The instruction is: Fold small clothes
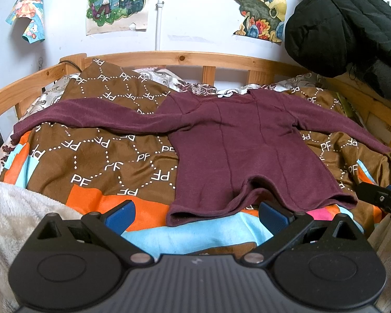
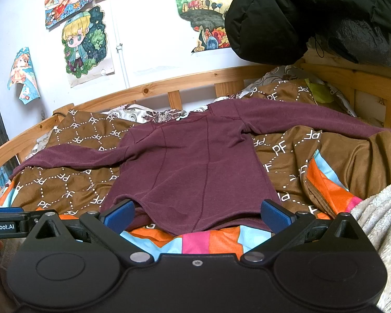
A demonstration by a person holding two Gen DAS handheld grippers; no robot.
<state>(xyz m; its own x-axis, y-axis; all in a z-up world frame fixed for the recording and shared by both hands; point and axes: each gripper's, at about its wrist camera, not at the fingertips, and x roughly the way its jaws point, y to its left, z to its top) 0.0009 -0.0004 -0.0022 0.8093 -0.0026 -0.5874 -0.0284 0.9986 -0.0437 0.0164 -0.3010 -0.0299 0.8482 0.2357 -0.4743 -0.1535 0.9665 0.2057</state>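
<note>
Lying flat ahead of our two sets of jaws, a maroon long-sleeved top (image 1: 237, 151) is spreading over a brown quilt (image 1: 96, 156) printed with white "PF" letters, on a bed with a wooden rail (image 1: 185, 58). We are holding the left gripper (image 1: 195, 215) low at the near edge of the bed, its jaws standing wide apart and gripping nothing; the hem of the top is sitting just beyond them, its left corner falling between the two blue fingertips (image 1: 120, 215). We are holding the right gripper (image 2: 196, 214) the same way, jaws wide and empty, and the middle of the hem is dipping between its blue pads (image 2: 275, 215); whether the pads are touching the cloth we cannot tell. Both sleeves are stretching outward, one far to the left of the jaws and one far to the right, and the neckline is pointing away from us toward the rail. A fluffy cream blanket (image 2: 378, 221) is bunching up to the right of the right jaws. A black puffy coat (image 2: 312, 13) is hanging above and to the right, against a white wall carrying cartoon posters (image 2: 87, 44).
</note>
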